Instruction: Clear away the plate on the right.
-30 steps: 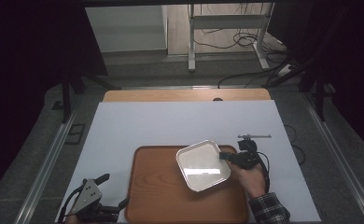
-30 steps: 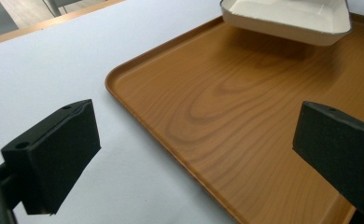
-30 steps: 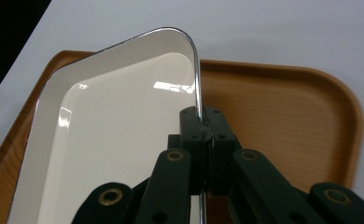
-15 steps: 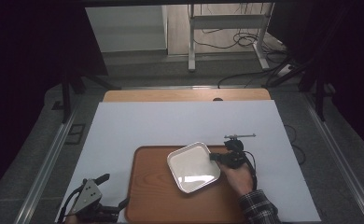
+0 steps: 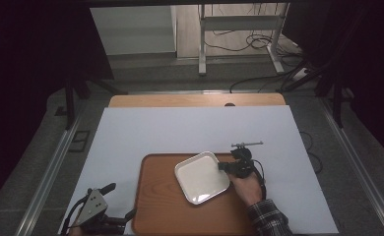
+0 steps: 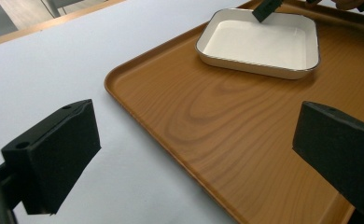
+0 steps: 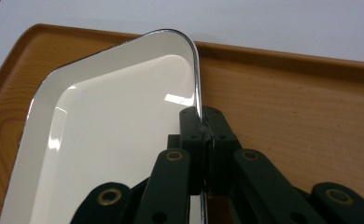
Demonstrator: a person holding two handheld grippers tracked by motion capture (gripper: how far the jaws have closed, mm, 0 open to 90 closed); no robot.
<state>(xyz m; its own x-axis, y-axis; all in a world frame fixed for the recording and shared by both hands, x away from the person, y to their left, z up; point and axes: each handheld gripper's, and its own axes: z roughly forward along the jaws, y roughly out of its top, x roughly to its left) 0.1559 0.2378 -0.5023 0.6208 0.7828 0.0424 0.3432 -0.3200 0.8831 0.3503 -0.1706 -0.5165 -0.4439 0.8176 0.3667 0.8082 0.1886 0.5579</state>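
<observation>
Surface: white sheet [image 5: 180, 129] covers the table, dark room beyond it.
Dish: white square dish [image 5: 202, 177] over the wooden tray [image 5: 160, 206], toward its far right part; whether it rests fully on the wood I cannot tell.
Right jaws: my right gripper [image 5: 225, 166] is clamped on the dish's right rim; in the right gripper view my pads pinch that thin metal edge.
Left jaws: my left gripper [image 5: 109, 202] hovers near the tray's near left corner, jaws wide apart, nothing between them.
Risk: a one-edge pinch on a slick rim may let the dish pivot, slip and clatter onto the tray.
</observation>
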